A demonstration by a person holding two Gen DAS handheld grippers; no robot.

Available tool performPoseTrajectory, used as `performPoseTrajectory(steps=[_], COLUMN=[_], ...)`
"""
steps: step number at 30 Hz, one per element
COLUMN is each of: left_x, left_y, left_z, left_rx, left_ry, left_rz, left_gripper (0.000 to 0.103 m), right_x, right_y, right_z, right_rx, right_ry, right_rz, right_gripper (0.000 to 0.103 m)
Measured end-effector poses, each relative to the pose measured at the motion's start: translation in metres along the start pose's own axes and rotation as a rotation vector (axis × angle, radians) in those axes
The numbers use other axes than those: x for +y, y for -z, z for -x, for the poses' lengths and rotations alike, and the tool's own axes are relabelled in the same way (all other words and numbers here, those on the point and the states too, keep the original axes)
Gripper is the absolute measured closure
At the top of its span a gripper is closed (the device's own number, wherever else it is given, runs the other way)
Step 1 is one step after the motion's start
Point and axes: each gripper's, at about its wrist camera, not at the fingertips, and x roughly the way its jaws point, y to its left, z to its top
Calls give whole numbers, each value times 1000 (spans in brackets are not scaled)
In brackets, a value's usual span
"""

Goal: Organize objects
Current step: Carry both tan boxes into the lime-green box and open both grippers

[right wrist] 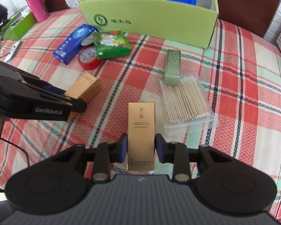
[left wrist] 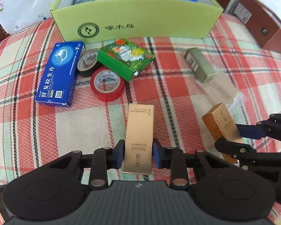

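At about ten o'clock from my left gripper a blue carton lies on the plaid-covered surface. Just right of it sit two tape rolls, a dark one and a red one, with a green printed box resting partly over them. At twelve o'clock, far back, stands the open green storage box, pink cloth and a blue item showing inside.

My left fingers are clenched on a tall gold box — the blue pads press both its long sides, and its far end points toward the storage box.

Further right, my right gripper grips a second gold box the same way, pads tight against its sides. At one o'clock from it lies a clear bag of cotton swabs, and touching the bag's far end — toward twelve — a grey-green box. A pink flask stands off at eleven o'clock.
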Motion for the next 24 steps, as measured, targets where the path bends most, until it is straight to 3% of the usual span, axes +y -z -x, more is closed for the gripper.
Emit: performPoseTrajectory(steps=[12,24], left_x=[15,35], left_y=[-28,-97], left_z=[73,119], left_rx=[-204,-361], left_ry=[35,36], left_rz=[86,147], left_gripper=[72,72], right_x=[-11,-14], right_y=[-36,-123], right_z=[54,78], right_rx=[-146,-317], right_ry=[-55,-80], right_rz=[-53,-30], right_gripper=[72,72])
